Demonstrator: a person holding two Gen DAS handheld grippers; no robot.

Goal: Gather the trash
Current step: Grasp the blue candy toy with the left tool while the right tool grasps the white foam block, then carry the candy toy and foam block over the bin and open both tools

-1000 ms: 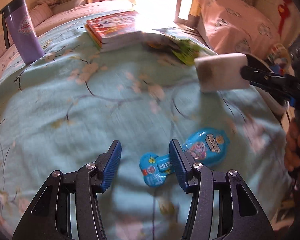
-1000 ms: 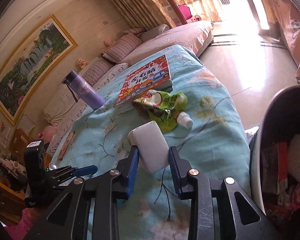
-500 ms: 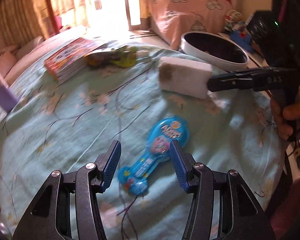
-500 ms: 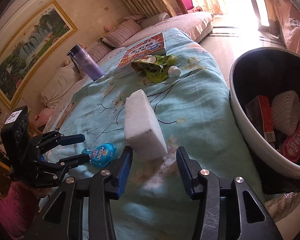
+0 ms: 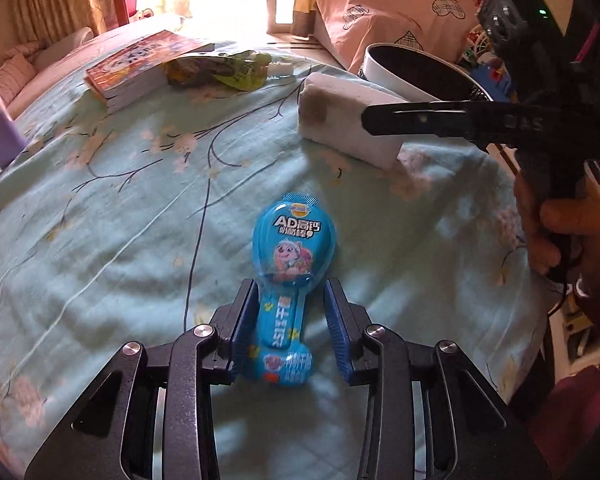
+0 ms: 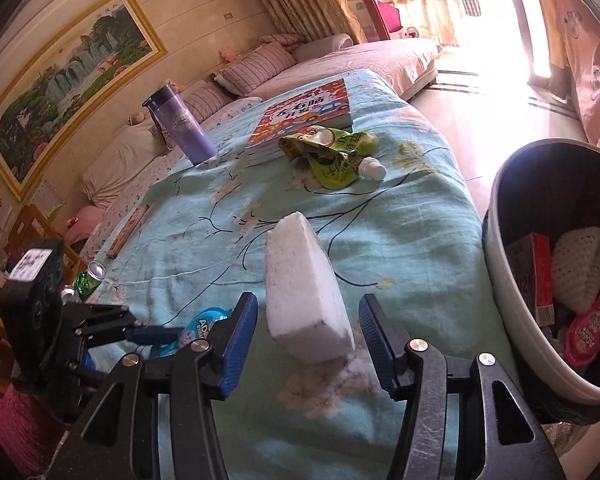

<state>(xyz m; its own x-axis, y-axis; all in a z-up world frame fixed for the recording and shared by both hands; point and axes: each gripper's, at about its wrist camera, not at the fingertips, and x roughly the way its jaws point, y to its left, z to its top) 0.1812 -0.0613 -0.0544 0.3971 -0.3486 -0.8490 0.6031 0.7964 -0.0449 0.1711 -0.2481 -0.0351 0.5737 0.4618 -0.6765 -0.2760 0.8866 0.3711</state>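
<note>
A blue spoon-shaped snack pack (image 5: 292, 248) lies on the turquoise bedspread (image 5: 120, 200). Its narrow handle sits between the jaws of my left gripper (image 5: 292, 308), which are closing; a gap still shows at the right pad. A white foam block (image 6: 304, 284) rests on the spread between the jaws of my right gripper (image 6: 308, 320). Those jaws are opening and stand clear of the block on both sides. In the left wrist view the foam block (image 5: 340, 120) lies under the right gripper's fingers (image 5: 400, 118). A crumpled green drink pouch (image 6: 332, 156) lies further back.
A round bin (image 6: 496, 248) holding wrappers and a red box stands off the bed's right edge. A book (image 6: 304, 112) and a purple flask (image 6: 184, 128) are on the far part of the bed. A person's hand (image 5: 560, 232) holds the right gripper.
The left jaws have moved over the blue pack's handle and narrowed around it. The right jaws have widened, and the foam block they gripped a second ago now rests loose on the spread.
</note>
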